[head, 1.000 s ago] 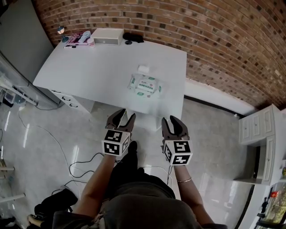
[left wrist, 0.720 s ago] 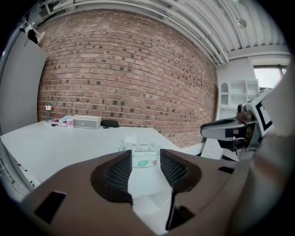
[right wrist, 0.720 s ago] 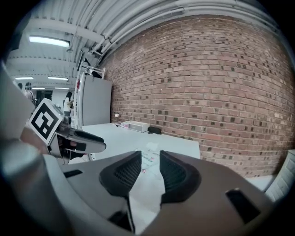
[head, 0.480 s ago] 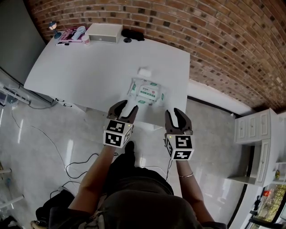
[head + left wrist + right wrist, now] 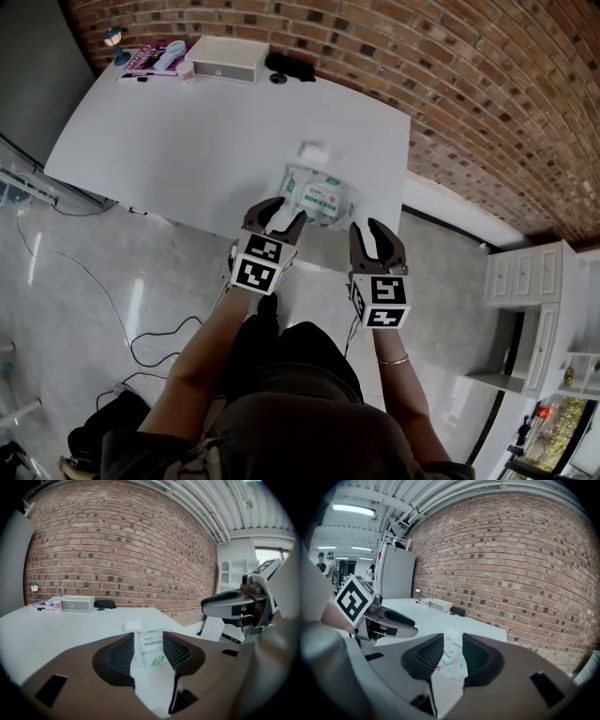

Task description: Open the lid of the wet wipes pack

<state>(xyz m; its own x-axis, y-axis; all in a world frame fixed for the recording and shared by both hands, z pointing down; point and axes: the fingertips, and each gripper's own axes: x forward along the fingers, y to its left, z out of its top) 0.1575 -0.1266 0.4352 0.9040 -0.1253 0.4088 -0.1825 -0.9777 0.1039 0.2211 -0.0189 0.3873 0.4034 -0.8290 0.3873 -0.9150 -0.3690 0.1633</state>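
The wet wipes pack (image 5: 320, 197) lies flat by the table's (image 5: 187, 131) near edge, close to its near right corner, its long axis roughly along that edge. Your left gripper (image 5: 284, 213), jaws apart and empty, is the nearer, almost at the pack's left end. Your right gripper (image 5: 369, 232), jaws likewise apart, hangs just off the edge with the pack straight ahead.

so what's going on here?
A person holds a gripper in each hand at the near edge of a white table. The left gripper and right gripper are both open and empty, pointed at the wet wipes pack just ahead. Neither grips it; its lid looks closed.
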